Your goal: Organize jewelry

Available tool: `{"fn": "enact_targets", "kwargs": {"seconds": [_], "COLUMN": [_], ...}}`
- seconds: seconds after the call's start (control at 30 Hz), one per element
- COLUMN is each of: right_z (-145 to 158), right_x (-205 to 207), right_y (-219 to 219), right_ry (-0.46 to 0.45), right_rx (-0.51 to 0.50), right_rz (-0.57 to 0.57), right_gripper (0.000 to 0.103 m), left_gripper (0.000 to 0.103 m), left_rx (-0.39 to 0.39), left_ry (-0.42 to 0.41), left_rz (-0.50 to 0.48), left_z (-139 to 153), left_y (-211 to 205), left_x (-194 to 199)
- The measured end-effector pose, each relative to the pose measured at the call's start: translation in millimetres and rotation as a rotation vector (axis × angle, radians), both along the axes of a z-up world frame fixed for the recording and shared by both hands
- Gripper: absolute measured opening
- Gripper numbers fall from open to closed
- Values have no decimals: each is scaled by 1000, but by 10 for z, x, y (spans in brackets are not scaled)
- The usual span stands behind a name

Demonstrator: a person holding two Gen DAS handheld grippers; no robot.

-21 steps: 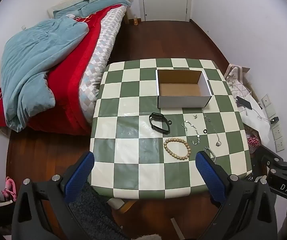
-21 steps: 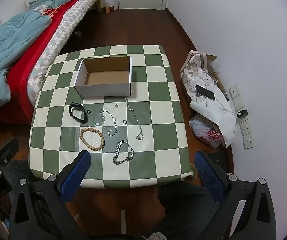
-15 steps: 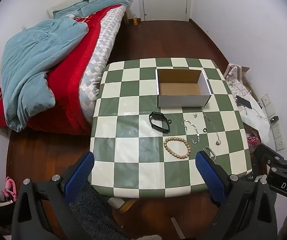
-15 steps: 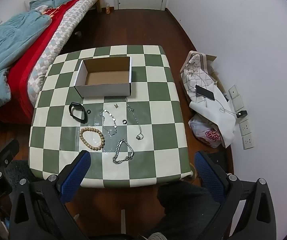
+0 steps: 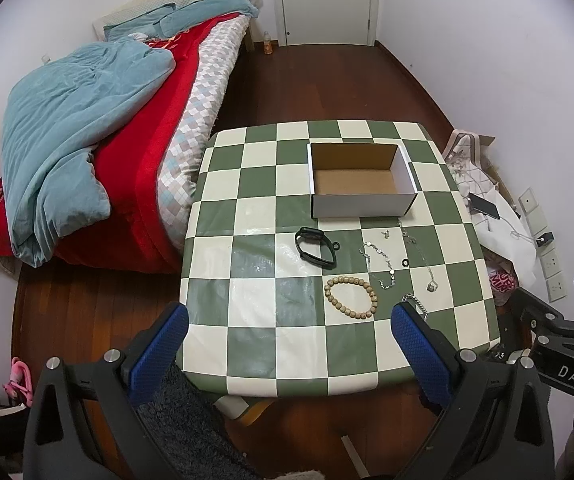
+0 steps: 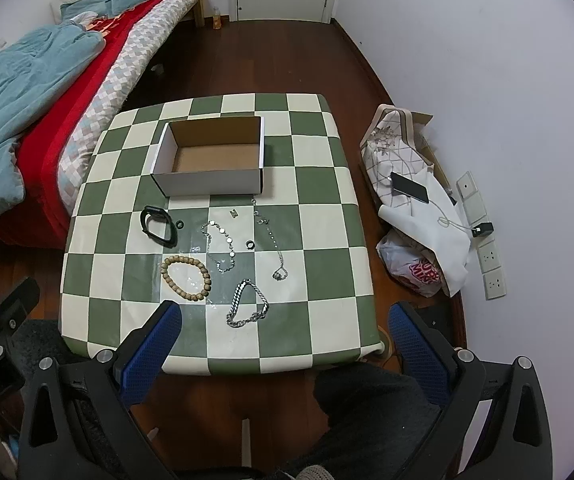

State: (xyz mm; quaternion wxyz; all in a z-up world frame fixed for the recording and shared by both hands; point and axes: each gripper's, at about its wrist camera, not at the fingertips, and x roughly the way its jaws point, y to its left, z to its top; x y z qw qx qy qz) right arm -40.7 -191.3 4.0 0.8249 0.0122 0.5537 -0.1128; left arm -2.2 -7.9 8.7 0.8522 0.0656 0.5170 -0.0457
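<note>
An empty cardboard box stands on the far part of the green-and-cream checked table. In front of it lie a black band, a wooden bead bracelet, a silver disc chain, a thin pendant necklace, a chunky silver chain, and small rings. My left gripper and right gripper hover high above the near table edge, both open and holding nothing.
A bed with a red cover and blue blanket runs along the table's left. Bags, white cloth and a phone lie on the floor by the right wall. A closed door is at the back. Dark wooden floor surrounds the table.
Both views have shifted only slightly; the table sits a touch higher in the left wrist view. No jewelry has moved and both grippers stay open.
</note>
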Motion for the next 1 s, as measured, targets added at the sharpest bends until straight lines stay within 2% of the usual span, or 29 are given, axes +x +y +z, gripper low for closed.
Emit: {"fn": "enact_targets", "kwargs": {"seconds": [0.5, 1.0], "right_z": [147, 177], "right_x": [-36, -55], "right_y": [35, 43], "right_ry": [-14, -17], "right_rx": [-9, -8], "right_rz": [12, 11], "right_gripper": [103, 103], "left_gripper": [103, 103], "left_rx": [-12, -16], "left_ry": [-21, -30], "left_rz": [-7, -8], "left_z": [140, 150], "left_y": [-43, -28], "left_x": [-44, -87]}}
